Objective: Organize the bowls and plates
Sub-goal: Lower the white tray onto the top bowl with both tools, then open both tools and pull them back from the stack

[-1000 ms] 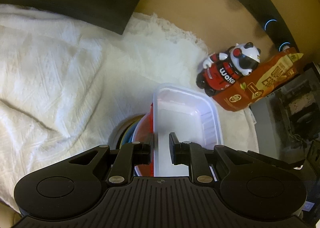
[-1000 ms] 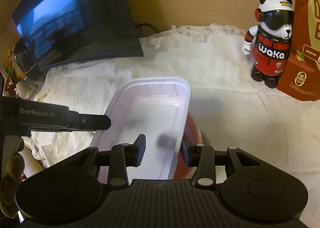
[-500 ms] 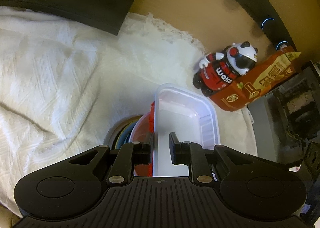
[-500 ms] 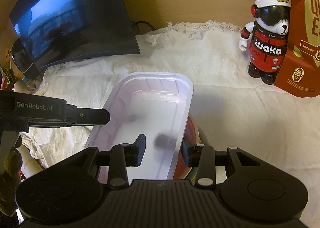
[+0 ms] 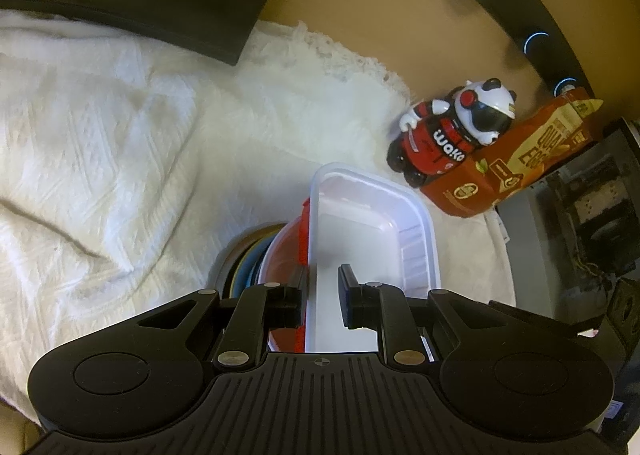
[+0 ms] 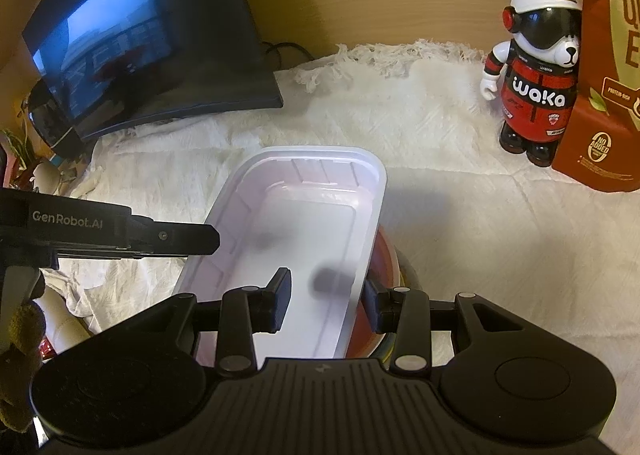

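White plastic tray (image 6: 304, 239), rectangular and deep, sitting on top of a stack: red bowl (image 5: 286, 251) right under it, then blue and yellowish plates (image 5: 250, 259) peeking out at the edge. All of that parked on a rumpled white cloth (image 5: 120, 159).

Left gripper (image 5: 323, 295) clamped on the tray's left wall, one finger outside against the red bowl side, the other inside the tray. Right gripper (image 6: 326, 299) pinching the opposite long wall the same way, one finger inside, one outside. Both pointing steeply down at it.

Behind the tray, well apart: panda figurine (image 6: 532, 67) in a red racing suit, standing upright, touching an orange-brown snack bag (image 6: 608, 95). Dark monitor (image 6: 152, 31) off to the back left in the right wrist view.
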`<act>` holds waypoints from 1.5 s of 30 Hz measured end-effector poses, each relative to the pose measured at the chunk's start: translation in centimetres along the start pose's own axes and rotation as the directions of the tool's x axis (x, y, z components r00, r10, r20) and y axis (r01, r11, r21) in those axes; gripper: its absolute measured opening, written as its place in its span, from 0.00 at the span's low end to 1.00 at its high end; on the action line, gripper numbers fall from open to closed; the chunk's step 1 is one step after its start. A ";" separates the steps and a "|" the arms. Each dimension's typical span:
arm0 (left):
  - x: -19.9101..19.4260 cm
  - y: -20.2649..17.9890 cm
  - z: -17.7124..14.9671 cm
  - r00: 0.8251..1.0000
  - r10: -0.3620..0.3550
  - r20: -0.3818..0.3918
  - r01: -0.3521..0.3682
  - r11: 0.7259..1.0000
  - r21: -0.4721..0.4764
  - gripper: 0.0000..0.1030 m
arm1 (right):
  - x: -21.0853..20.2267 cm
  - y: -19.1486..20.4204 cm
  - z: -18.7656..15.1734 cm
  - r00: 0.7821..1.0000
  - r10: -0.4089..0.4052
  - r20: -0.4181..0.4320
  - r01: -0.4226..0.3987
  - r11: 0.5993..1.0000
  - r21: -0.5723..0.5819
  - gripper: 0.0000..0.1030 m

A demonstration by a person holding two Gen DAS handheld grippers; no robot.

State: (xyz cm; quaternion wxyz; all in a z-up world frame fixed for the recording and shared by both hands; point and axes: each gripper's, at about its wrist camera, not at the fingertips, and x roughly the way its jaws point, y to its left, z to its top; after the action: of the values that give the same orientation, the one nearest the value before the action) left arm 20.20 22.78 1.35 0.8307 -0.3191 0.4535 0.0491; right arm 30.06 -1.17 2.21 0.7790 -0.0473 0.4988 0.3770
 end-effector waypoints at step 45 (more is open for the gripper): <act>-9.2 -5.6 -24.3 0.917 0.181 0.354 -0.277 0.930 0.242 0.16 | -10.3 5.6 -21.4 0.928 -0.172 0.331 0.177 0.984 0.015 0.84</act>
State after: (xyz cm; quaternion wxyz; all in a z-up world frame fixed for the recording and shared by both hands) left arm -0.57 6.28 1.94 0.9198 -0.1268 0.3467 0.1328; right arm 8.41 -12.39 1.57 0.8818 -0.0334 0.3517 0.3124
